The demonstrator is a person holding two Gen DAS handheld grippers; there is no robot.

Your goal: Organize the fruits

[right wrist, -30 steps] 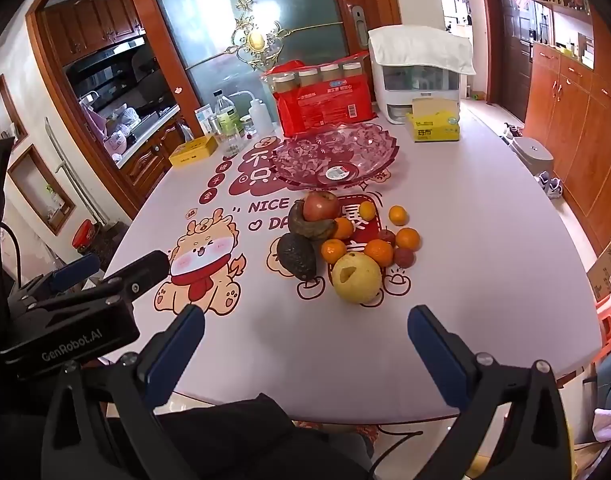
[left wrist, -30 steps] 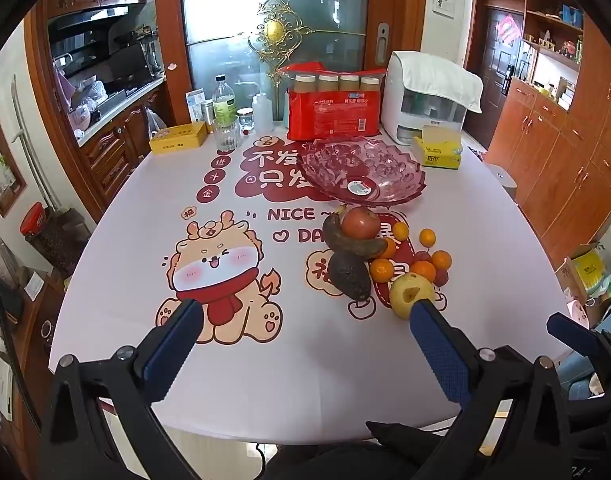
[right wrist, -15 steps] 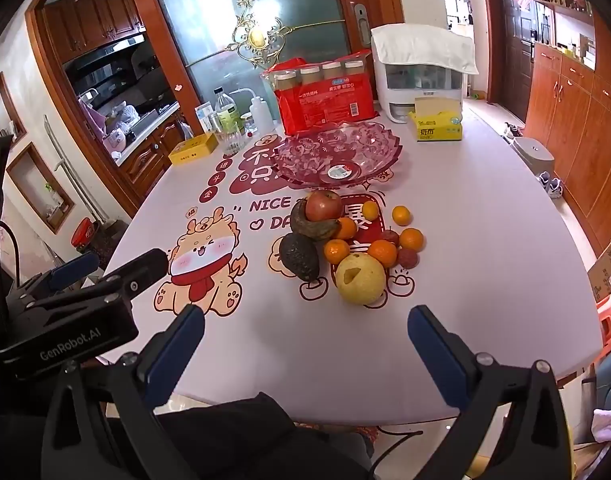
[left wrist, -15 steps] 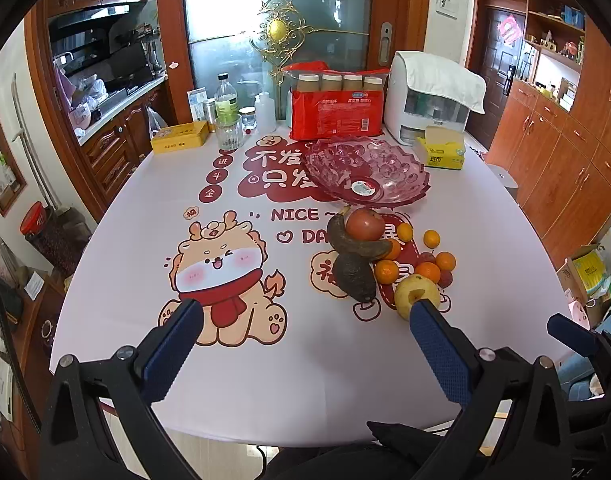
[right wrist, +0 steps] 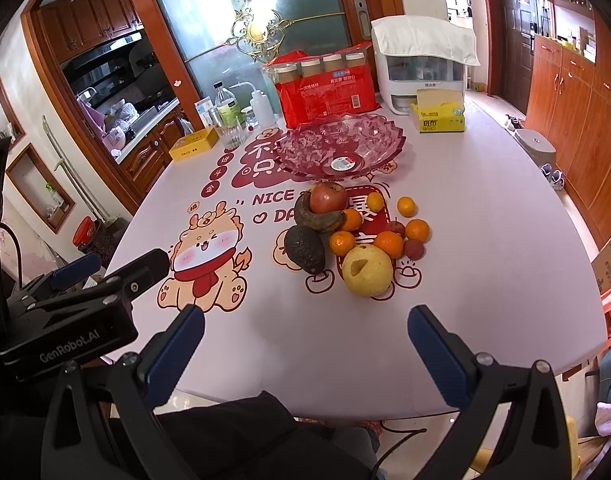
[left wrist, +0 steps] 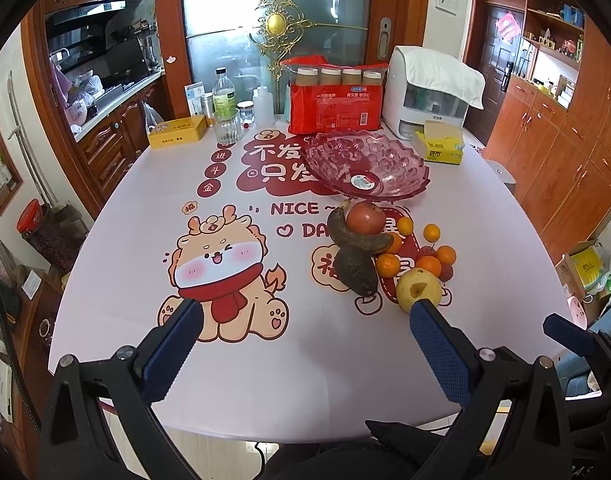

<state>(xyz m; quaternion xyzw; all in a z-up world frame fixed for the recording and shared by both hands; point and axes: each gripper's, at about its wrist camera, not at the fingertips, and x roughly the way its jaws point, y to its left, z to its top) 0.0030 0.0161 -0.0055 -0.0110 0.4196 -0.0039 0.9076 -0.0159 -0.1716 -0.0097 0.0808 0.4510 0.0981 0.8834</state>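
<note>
A pile of fruit lies on the table: a yellow pear, a dark avocado, a brown banana, a red apple, several small oranges and a lychee. Behind them stands an empty pink glass bowl. My left gripper is open and empty over the near table, left of the fruit. My right gripper is open and empty, short of the pear.
At the table's far end stand a red pack of cups, a white appliance, a yellow tissue box, bottles and a yellow tin. The left gripper's body shows at the right wrist view's left.
Both grippers have edged slightly forward toward the fruit and the view has tilted a little. Both stay open and empty. The fruit has not moved.
</note>
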